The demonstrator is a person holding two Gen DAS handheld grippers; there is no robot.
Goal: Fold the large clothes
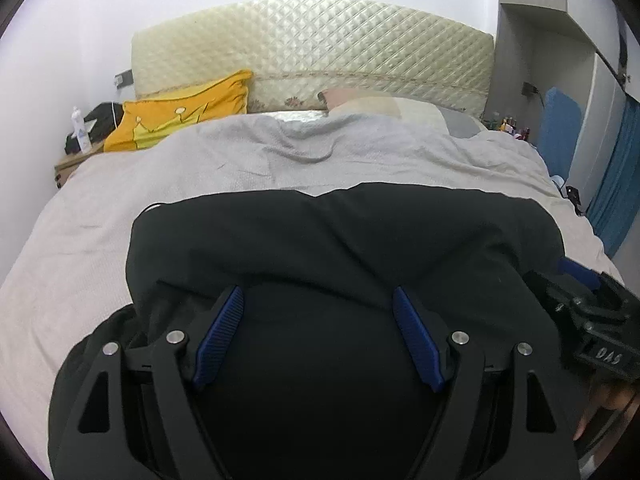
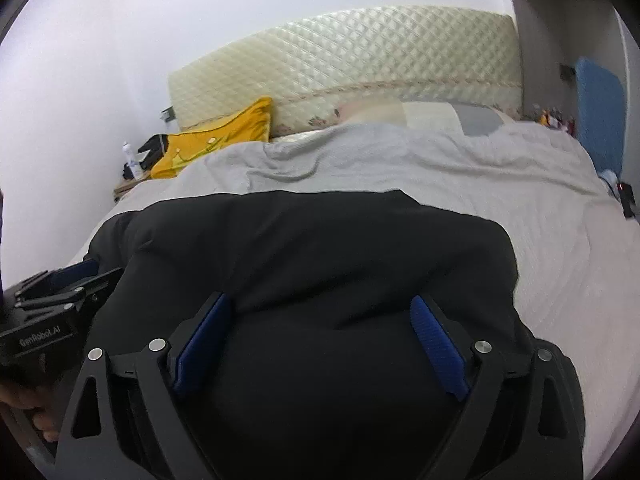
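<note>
Black, bulky padded garment (image 1: pixel 340 240) lies folded on the grey-sheeted bed (image 1: pixel 80 240); the left hand-held gripper (image 1: pixel 318 300) and right hand-held gripper (image 2: pixel 322 308) are both spread, gripping nothing (the puffy fold, unpinned, may spring back open).

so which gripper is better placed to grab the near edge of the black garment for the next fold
Neither clearly: left gripper and right gripper both hang open, side by side over the black garment.

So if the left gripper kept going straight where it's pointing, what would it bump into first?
Probably the black garment on the bed. The left gripper points down at it with open jaws, though the gap is hard to judge.
</note>
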